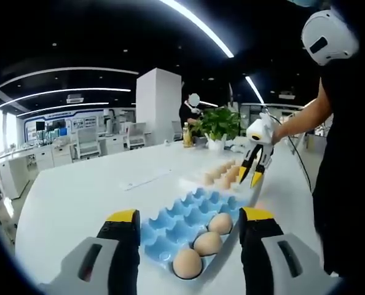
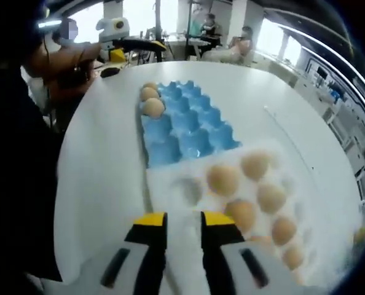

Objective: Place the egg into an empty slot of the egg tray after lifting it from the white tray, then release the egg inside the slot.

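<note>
A blue egg tray (image 1: 181,216) lies just ahead of my left gripper (image 1: 190,215), whose jaws stand wide open and bare to either side of its near end. Three eggs (image 1: 208,243) fill the tray's near right column. Farther off, the white tray (image 1: 214,178) holds several eggs. My right gripper (image 1: 250,176), held by a person's hand, hovers over it. In the right gripper view, my right gripper (image 2: 184,221) is open with a narrow gap and nothing in it, at the white tray's (image 2: 170,184) near edge. The closest egg (image 2: 223,178) lies ahead to the right. Beyond are the blue tray (image 2: 185,129) and the left gripper (image 2: 144,44).
The long white table (image 1: 78,196) runs far to the left. On it lie a thin paper strip (image 1: 147,179), a potted plant (image 1: 218,123) and a bottle (image 1: 187,134) at its far end. A person (image 1: 345,153) stands at the right edge. Desks and chairs fill the room behind.
</note>
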Action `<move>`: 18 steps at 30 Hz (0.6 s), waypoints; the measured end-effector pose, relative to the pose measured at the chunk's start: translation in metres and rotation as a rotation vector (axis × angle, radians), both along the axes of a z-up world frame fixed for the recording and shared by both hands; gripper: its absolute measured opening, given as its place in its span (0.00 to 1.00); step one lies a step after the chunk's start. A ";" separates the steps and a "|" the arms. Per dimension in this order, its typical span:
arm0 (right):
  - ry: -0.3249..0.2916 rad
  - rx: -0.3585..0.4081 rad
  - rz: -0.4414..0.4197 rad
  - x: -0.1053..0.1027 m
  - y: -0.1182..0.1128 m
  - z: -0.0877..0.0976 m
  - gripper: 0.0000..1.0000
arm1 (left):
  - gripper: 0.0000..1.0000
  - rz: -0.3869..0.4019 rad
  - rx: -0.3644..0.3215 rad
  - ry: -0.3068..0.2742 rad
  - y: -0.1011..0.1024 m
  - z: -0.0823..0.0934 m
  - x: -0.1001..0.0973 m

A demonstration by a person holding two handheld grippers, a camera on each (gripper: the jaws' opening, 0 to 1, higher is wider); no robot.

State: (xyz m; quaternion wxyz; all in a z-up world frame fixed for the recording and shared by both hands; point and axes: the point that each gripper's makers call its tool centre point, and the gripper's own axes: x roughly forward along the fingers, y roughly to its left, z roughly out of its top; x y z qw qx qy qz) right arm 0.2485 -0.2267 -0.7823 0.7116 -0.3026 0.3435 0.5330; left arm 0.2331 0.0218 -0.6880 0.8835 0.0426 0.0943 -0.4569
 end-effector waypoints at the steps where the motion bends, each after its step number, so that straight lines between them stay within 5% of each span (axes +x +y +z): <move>1: 0.002 -0.002 -0.013 0.001 -0.005 0.001 0.21 | 0.66 0.000 -0.002 -0.001 0.000 0.000 0.000; 18: -0.042 -0.092 -0.101 0.010 -0.067 0.001 0.21 | 0.65 -0.004 0.001 -0.005 -0.002 0.002 0.000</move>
